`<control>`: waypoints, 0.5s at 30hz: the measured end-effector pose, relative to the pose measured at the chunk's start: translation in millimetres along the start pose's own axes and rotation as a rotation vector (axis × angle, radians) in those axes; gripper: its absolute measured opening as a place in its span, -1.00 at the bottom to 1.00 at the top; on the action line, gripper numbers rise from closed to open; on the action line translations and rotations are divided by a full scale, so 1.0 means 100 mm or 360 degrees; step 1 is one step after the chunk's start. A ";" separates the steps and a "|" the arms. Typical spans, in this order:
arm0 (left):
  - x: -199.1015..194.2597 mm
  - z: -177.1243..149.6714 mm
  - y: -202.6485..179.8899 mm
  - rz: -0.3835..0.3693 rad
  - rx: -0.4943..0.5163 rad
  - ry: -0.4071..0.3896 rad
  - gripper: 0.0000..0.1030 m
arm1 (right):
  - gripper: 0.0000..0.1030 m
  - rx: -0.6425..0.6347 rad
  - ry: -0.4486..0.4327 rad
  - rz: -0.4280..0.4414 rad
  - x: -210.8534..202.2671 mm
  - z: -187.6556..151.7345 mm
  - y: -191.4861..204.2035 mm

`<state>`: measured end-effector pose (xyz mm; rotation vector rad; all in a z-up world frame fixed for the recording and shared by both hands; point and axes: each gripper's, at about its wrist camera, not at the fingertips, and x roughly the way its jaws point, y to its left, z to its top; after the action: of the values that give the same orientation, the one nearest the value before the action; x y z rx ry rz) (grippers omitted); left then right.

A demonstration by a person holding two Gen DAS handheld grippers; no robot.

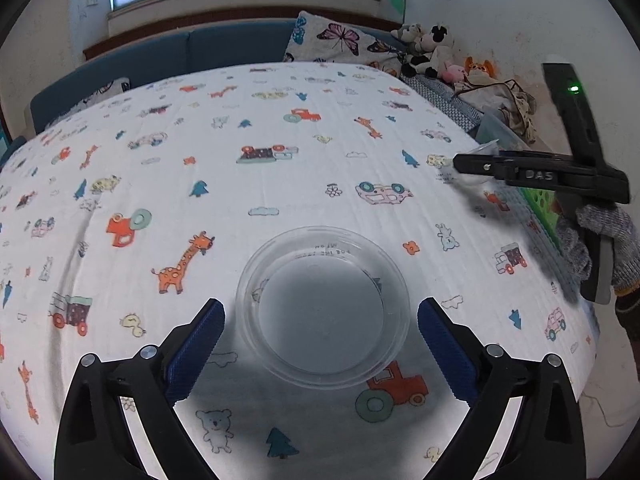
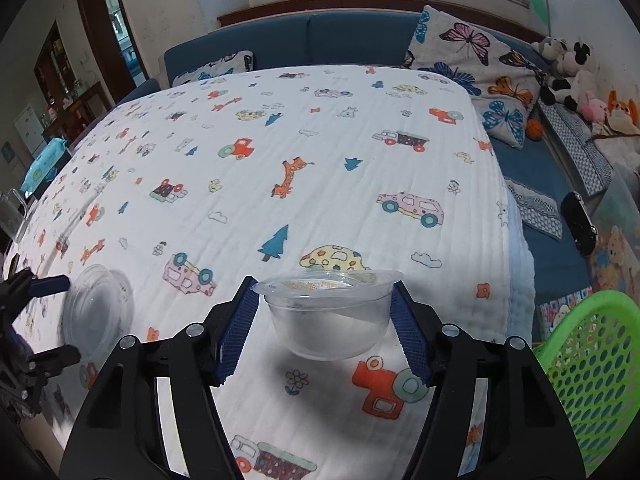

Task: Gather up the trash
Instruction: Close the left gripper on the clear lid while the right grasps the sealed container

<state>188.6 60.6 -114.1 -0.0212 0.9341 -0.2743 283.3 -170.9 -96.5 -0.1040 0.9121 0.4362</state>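
A clear round plastic lid (image 1: 324, 308) lies flat on the patterned tablecloth (image 1: 280, 128). My left gripper (image 1: 320, 332) is open, its blue pads on either side of the lid without touching it. My right gripper (image 2: 326, 316) is shut on a clear plastic cup (image 2: 328, 316) with a peeled foil top and holds it above the cloth. In the left wrist view the right gripper (image 1: 464, 164) shows at the right with the cup's rim (image 1: 486, 148) behind it. In the right wrist view the lid (image 2: 98, 312) and the left gripper (image 2: 60, 320) show at the left edge.
A green perforated basket (image 2: 592, 368) stands at the table's right front corner, also visible in the left wrist view (image 1: 542, 204). A blue sofa (image 2: 340, 44) with butterfly cushions and plush toys (image 2: 568, 72) lies behind and right of the table. A wipes pack (image 2: 44, 164) sits far left.
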 end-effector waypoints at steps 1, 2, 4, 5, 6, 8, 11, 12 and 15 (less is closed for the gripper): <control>0.02 0.01 -0.01 -0.0002 0.0009 0.0011 0.83 | 0.28 -0.0001 -0.0005 0.0001 -0.02 0.00 0.00; 0.04 0.01 -0.01 -0.0003 0.0022 0.0020 0.83 | 0.28 -0.0001 -0.0007 0.0004 -0.03 -0.01 0.00; 0.09 0.02 -0.04 -0.0005 0.0053 0.0046 0.84 | 0.28 -0.0002 -0.0009 0.0001 -0.05 -0.02 -0.01; 0.11 0.02 -0.05 -0.0005 0.0064 0.0058 0.84 | 0.28 -0.0004 -0.0011 0.0001 -0.06 -0.02 -0.01; 0.13 0.02 -0.05 -0.0003 0.0075 0.0065 0.84 | 0.28 -0.0001 -0.0011 0.0002 -0.07 -0.03 -0.01; 0.16 0.03 -0.07 0.0014 0.0100 0.0078 0.84 | 0.28 0.0001 -0.0011 0.0001 -0.08 -0.05 -0.01; 0.20 0.03 -0.07 0.0023 0.0112 0.0092 0.84 | 0.28 0.0001 -0.0010 -0.0003 -0.09 -0.06 -0.02; 0.22 0.03 -0.07 0.0028 0.0119 0.0095 0.84 | 0.28 0.0002 -0.0012 -0.0003 -0.11 -0.06 -0.02; 0.23 0.03 -0.09 0.0048 0.0138 0.0088 0.80 | 0.28 0.0005 -0.0024 0.0001 -0.16 -0.08 -0.02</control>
<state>202.4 46.2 -129.3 0.0807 0.9760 -0.2886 269.6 -180.0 -89.1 -0.0974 0.8981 0.4354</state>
